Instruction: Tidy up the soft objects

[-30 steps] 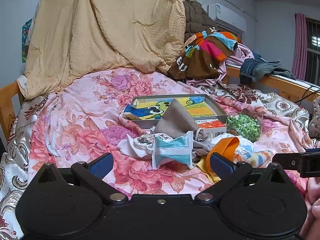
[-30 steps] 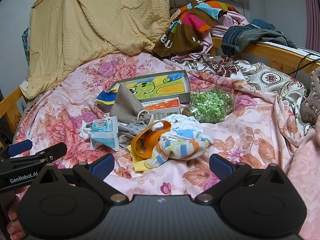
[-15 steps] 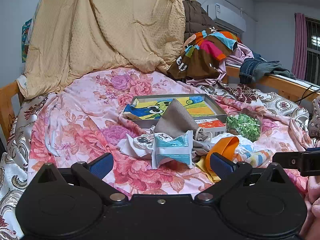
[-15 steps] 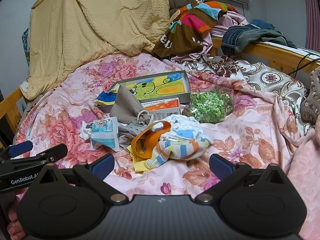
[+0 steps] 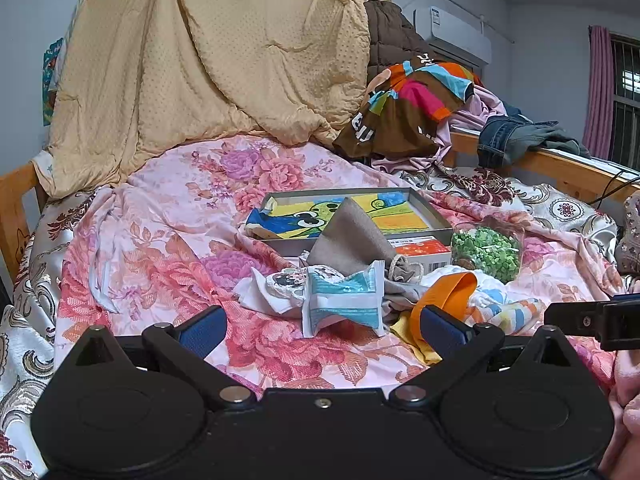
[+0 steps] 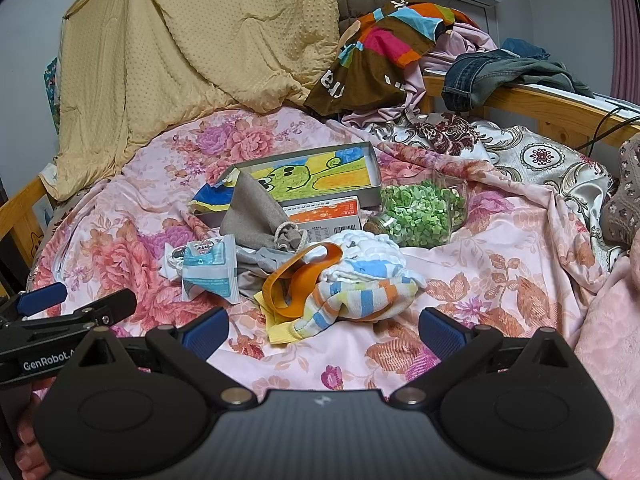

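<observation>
both grippers hang low over the near edge of a bed spread with a pink floral sheet (image 6: 500, 264), and neither holds anything. the left gripper (image 5: 322, 326) has its blue-padded fingers (image 5: 202, 330) spread wide, and the right gripper (image 6: 322, 326) is just as wide, its fingers (image 6: 442, 330) parted over bare sheet

the soft things sit in a loose heap mid-bed, ahead of both grippers and not touched by either. nearest the right gripper is a striped towel (image 6: 360, 300) in orange, blue and yellow, bunched up with an orange strap (image 6: 298, 280) looped across it and a white fluffy cloth (image 6: 368, 252) on top. just to the left lies a white and teal packet (image 6: 210, 270), standing a bit crumpled, with a small cartoon-print pouch (image 5: 286, 282) touching it. behind these a grey drawstring bag (image 6: 256, 212) leans up against a shallow grey box (image 6: 374, 164) with a bright crayon drawing (image 6: 312, 178) inside. an orange and white carton (image 6: 324, 216) sits against the box front, and a clear jar of green bits (image 6: 420, 216) lies on its side beside it

a tan quilt (image 5: 208, 68) is draped up at the head of the bed, with a pile of clothes (image 6: 384, 52) to the right
</observation>
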